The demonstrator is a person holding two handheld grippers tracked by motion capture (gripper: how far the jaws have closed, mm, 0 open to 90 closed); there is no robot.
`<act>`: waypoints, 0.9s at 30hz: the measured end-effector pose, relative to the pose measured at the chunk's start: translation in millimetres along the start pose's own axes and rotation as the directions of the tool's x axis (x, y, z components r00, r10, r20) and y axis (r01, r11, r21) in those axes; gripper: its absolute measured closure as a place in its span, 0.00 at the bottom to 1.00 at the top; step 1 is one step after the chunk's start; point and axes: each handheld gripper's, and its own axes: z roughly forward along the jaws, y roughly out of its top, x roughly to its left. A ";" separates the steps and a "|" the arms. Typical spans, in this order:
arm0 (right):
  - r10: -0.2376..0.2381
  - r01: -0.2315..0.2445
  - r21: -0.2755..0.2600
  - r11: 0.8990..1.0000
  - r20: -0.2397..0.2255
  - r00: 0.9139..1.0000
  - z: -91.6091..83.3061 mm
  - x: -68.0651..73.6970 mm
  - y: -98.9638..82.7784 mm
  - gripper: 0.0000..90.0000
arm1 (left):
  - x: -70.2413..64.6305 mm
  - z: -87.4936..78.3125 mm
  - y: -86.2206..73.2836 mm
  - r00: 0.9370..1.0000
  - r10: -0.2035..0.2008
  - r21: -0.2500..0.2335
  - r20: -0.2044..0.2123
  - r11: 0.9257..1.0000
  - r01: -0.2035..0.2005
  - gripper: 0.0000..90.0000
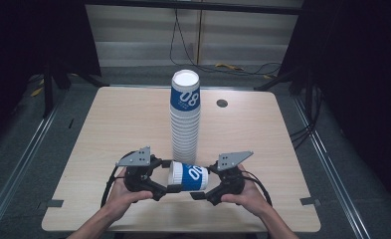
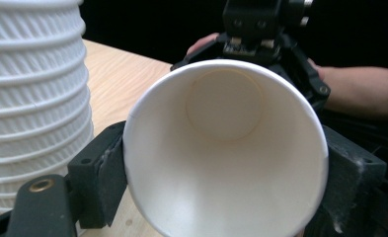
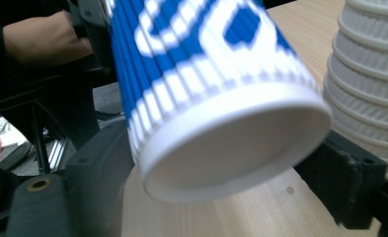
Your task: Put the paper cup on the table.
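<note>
Left gripper (image 1: 169,185) in your left hand (image 1: 118,196) is clamped on the cup (image 1: 189,177) at its open rim end; in the left gripper view both pads sit tight against the cup (image 2: 226,163) rim, mouth facing the camera. Right gripper (image 1: 199,191) in your right hand (image 1: 247,196) has its jaws spread wide around the base end of the same cup, and they stand off from the cup wall. In the right gripper view the cup's base (image 3: 241,148) sits between the two jaws with a visible gap on each side, so no grip there.

Landmark: cup stack (image 1: 185,117), white ribbed sleeves with one blue printed cup on top, standing upright mid-table (image 1: 123,124).

- Table: light wood, stack near its centre line.
- Stack: tall, upright, just behind the held cup.
- Held cup: blue with white print, lying on its side, directly in front of the stack foot, near it, lifted off the tabletop between your two grippers. Rim points to your left, base to your right.
- Small dark round hole (image 1: 222,103) in the tabletop, right of the stack and apart from it.
</note>
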 end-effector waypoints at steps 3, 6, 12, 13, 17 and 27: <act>0.011 -0.011 0.008 1.000 0.020 1.000 -0.1 -1.0 -0.8 0.17 | 2.8 -4.2 -0.3 1.000 -0.014 -0.006 -0.008 1.000 0.014 0.20; 0.012 -0.013 0.018 1.000 0.031 0.999 -1.2 0.3 -1.0 0.17 | 3.0 -5.8 -1.9 1.000 -0.023 0.000 -0.014 1.000 0.023 0.20; 0.004 -0.005 0.020 1.000 0.059 0.998 -5.8 -1.1 -2.5 0.18 | 0.9 -16.4 -0.4 0.999 -0.026 0.005 -0.044 1.000 0.026 0.20; 0.009 -0.011 0.020 1.000 0.070 0.997 -7.1 -1.5 -3.5 0.18 | 0.9 -18.3 -0.4 0.998 -0.035 0.005 -0.049 0.999 0.035 0.20; 0.021 -0.024 0.022 0.999 0.107 0.994 -12.7 -2.4 -8.3 0.18 | 2.4 -25.7 -3.1 0.996 -0.046 0.028 -0.073 0.998 0.049 0.20; 0.070 -0.070 -0.012 0.998 0.207 0.976 -32.1 -5.9 -8.5 0.18 | 10.0 -45.9 5.9 0.990 -0.039 0.092 -0.138 0.994 0.052 0.19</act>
